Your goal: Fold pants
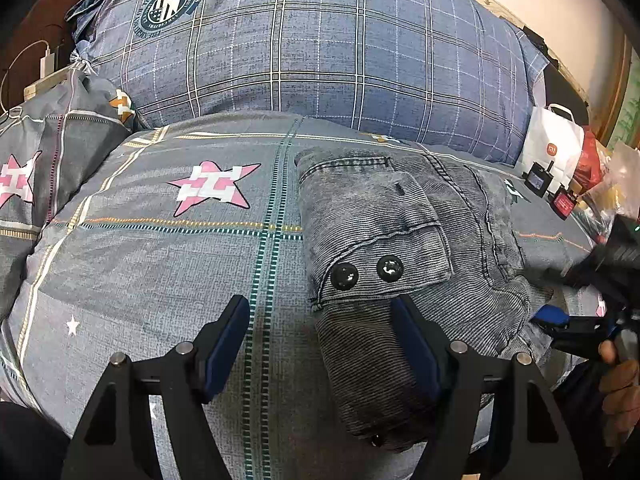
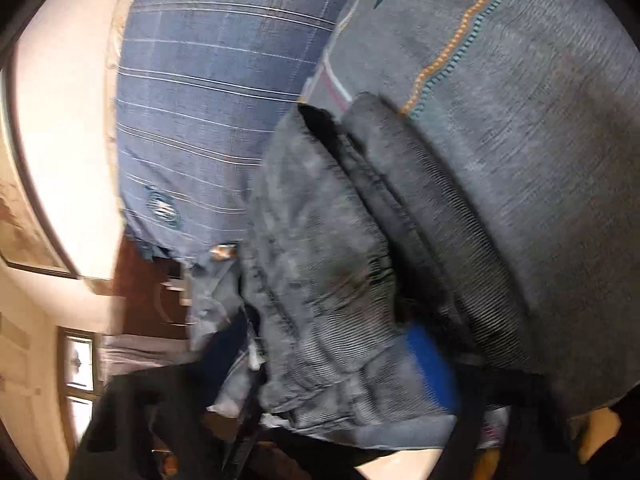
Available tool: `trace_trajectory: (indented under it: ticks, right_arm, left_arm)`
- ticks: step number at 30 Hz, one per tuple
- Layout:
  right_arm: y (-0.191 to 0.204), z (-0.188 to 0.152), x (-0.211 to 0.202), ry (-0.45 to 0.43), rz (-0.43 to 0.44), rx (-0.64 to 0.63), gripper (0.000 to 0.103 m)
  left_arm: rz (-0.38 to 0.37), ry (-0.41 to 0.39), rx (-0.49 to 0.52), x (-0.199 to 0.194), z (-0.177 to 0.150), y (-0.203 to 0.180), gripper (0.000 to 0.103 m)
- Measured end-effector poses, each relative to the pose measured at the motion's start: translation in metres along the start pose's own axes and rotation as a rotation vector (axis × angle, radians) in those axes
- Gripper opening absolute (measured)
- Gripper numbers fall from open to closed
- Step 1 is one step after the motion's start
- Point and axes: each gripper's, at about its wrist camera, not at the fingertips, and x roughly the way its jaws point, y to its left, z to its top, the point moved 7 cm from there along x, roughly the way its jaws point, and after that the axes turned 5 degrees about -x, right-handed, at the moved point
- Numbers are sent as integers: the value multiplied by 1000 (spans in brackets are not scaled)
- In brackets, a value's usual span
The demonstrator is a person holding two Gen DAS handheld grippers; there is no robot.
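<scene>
On the bedspread [image 1: 140, 264], pants [image 1: 392, 240] meet right tongs [image 1: 554, 318].

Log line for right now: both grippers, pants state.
left gripper: open, empty, right finger over pants | right gripper: at right edge of pants, grip unclear | pants: folded bundle on star-print bedsheet
</scene>
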Motion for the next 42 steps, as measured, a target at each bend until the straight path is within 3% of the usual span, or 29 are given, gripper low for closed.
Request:
trace_trajectory:
  ticks: [3,6,11,15,20,23,25,32,38,40,42]
  right_arm:
    - [-16,1,4,23,-29,17,12]
    - [-9,-1,-2,5,-47,-46,8]
    - [40,-9,-32,-80,-113,-283,7]
    - [54,-21,-49,-108,-138,-360,7]
    - [20,-33,-38,-80,-183,-322,7]
    - [-1,-34,-25,-67,-212,-296,6]
    - [-6,-35,-20,-59,-220,-300,7]
    - [-3,-34,-28,-54,-230,-327,13]
    - [40,-13,-75,-184,-312,-455,15]
    - [68,-1,-75,-203,-292,-510,15]
    - [95,5,-52,-133,-216,-558,15]
  left_arm:
    - [5,-4,9,0,0,-1,75]
    - [11,-1,11,-3,2,0,75]
    - [16,-22,-19,-13,10,3,75]
    - [12,-60,-40,-27,22,3,75]
    - [12,-40,23,-24,24,-16,76]
    - [66,34,118,-3,8,-28,77]
    - [104,30,154,4,1,-29,77]
    - [132,25,197,9,-2,-28,77]
    - [129,21,197,8,-3,-28,77]
    - [127,21,198,8,-3,-28,77]
    - [129,20,200,8,-3,-28,77]
